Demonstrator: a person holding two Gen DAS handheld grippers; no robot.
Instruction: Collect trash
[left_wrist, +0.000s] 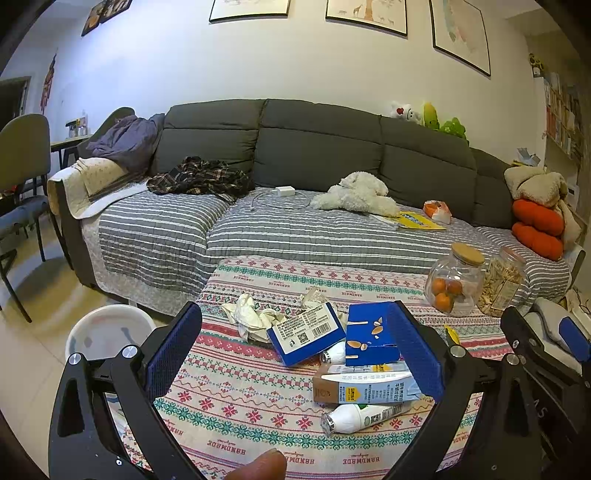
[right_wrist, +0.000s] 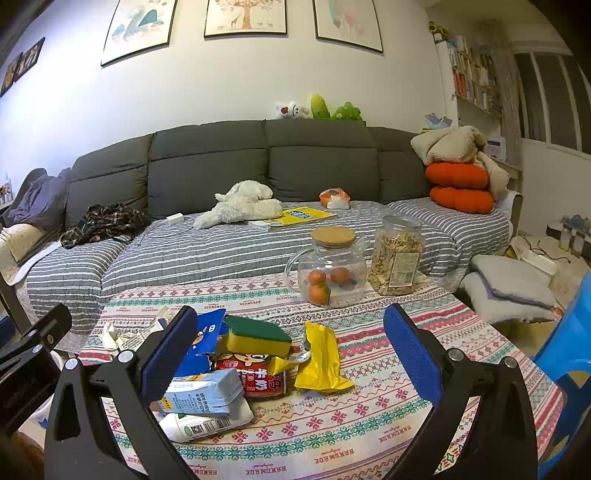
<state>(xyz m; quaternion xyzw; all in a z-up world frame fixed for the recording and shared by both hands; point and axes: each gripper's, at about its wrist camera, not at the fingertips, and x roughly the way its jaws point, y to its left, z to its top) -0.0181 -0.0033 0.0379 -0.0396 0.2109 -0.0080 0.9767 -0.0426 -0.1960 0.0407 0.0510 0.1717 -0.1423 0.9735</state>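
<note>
Trash lies in a heap on the patterned tablecloth (left_wrist: 236, 398). In the left wrist view I see crumpled tissue (left_wrist: 251, 314), a blue and white box (left_wrist: 306, 332), a torn blue carton (left_wrist: 369, 339), a pale blue milk carton (left_wrist: 365, 387) and a white bottle (left_wrist: 362, 415). My left gripper (left_wrist: 295, 358) is open and empty above the table's near edge. In the right wrist view a red can (right_wrist: 255, 376), a yellow wrapper (right_wrist: 323, 358), the milk carton (right_wrist: 201, 395) and the bottle (right_wrist: 207, 422) lie between the fingers of my right gripper (right_wrist: 295, 358), which is open and empty.
A yellow and green sponge (right_wrist: 258, 336) rests on the heap. A glass jar of oranges (right_wrist: 327, 273) and a jar of snacks (right_wrist: 397, 254) stand at the table's far right. A white bin (left_wrist: 110, 332) sits on the floor left of the table. A blue stool (right_wrist: 569, 354) stands right. The sofa (left_wrist: 295, 229) lies behind.
</note>
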